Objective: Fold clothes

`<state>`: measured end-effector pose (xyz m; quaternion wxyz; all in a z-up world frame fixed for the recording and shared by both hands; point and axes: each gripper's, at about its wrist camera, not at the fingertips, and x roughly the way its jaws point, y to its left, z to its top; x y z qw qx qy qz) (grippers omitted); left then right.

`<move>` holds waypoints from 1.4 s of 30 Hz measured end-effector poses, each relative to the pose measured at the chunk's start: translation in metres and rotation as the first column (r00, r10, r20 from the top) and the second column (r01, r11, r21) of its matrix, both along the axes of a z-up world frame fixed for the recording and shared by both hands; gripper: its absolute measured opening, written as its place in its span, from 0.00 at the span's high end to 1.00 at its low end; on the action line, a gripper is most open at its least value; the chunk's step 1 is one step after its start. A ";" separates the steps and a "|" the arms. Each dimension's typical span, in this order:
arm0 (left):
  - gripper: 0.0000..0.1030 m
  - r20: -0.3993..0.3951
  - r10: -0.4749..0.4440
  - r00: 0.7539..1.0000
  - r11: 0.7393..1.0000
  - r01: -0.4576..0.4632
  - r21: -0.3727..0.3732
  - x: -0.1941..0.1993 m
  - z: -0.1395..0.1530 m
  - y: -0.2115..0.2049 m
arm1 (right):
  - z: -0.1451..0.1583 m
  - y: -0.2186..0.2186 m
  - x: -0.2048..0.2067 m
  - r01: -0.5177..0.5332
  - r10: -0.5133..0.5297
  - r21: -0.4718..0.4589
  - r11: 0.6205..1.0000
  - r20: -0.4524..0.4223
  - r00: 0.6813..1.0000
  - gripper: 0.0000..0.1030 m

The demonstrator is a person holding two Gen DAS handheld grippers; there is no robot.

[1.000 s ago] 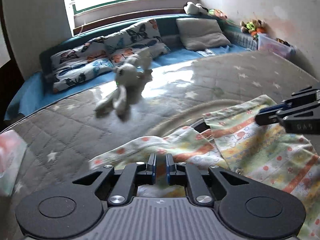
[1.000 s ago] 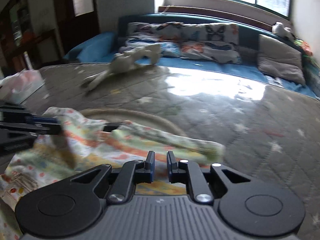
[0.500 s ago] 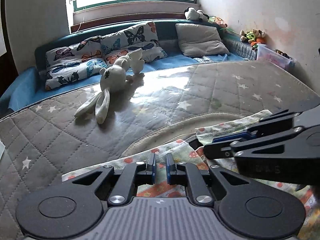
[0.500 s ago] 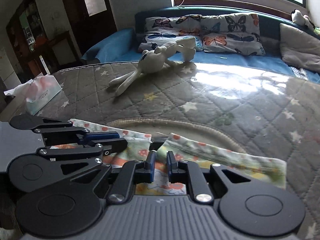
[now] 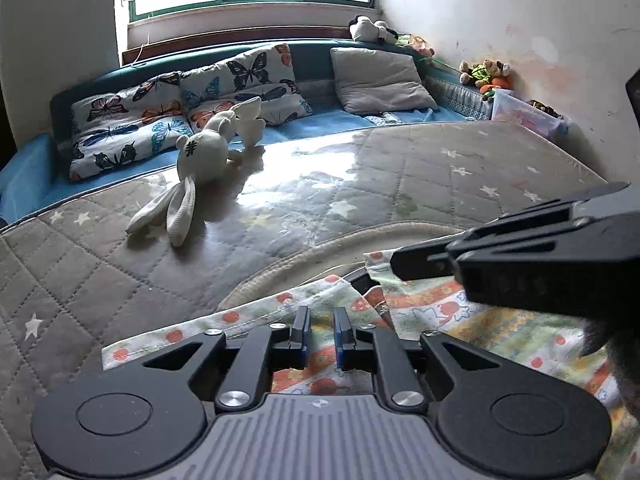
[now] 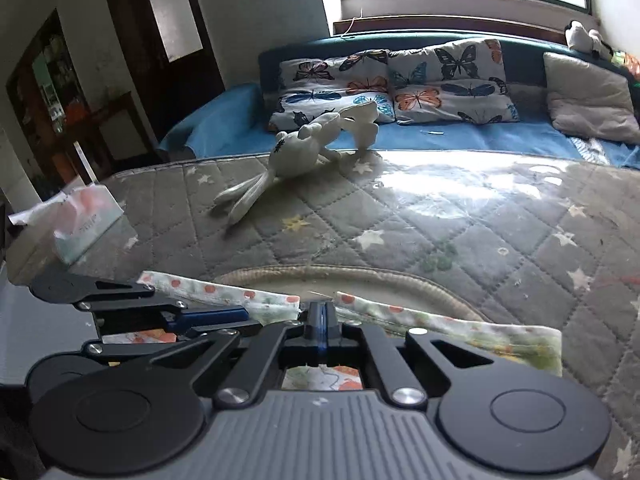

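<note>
A child's garment [image 5: 460, 320] with orange dots and stripes lies spread on the grey quilted mattress [image 5: 400, 168]. My left gripper [image 5: 320, 314] sits low over its left part. Its jaws are opening, with fabric showing in the narrow gap and the pads not pressing it. Close to its right, my right gripper [image 5: 396, 266] reaches the garment's upper edge. In the right wrist view my right gripper [image 6: 320, 306] has its jaws closing tight, pinched on the hem of the garment [image 6: 480, 332]. My left gripper [image 6: 250, 318] shows at the left.
A white plush rabbit [image 5: 200, 160] lies further up the mattress. Butterfly pillows [image 5: 168, 120] and a grey pillow [image 5: 380, 80] line the blue bench behind. A tissue pack [image 6: 84, 220] sits at the mattress's left edge. A beige cord [image 5: 320, 248] curves just beyond the garment.
The two grippers have come close together at the garment's upper edge. The right jaws have shut on the hem. The left jaws have parted a little.
</note>
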<state>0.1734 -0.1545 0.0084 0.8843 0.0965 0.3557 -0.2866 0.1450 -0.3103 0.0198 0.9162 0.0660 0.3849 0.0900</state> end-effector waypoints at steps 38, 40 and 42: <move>0.75 0.041 0.087 0.995 0.996 -0.087 0.002 -0.140 0.023 0.098 | 0.004 0.038 -0.117 -0.247 0.238 -0.134 0.960 -0.082 0.968 0.78; 0.75 0.050 0.119 0.992 0.993 -0.120 0.011 -0.159 0.020 0.110 | 0.003 0.042 -0.130 -0.263 0.254 -0.129 0.956 -0.081 0.964 0.77; 0.75 0.053 0.163 0.985 0.986 -0.164 0.011 -0.176 0.018 0.124 | 0.001 0.049 -0.144 -0.278 0.270 -0.147 0.949 -0.073 0.960 0.73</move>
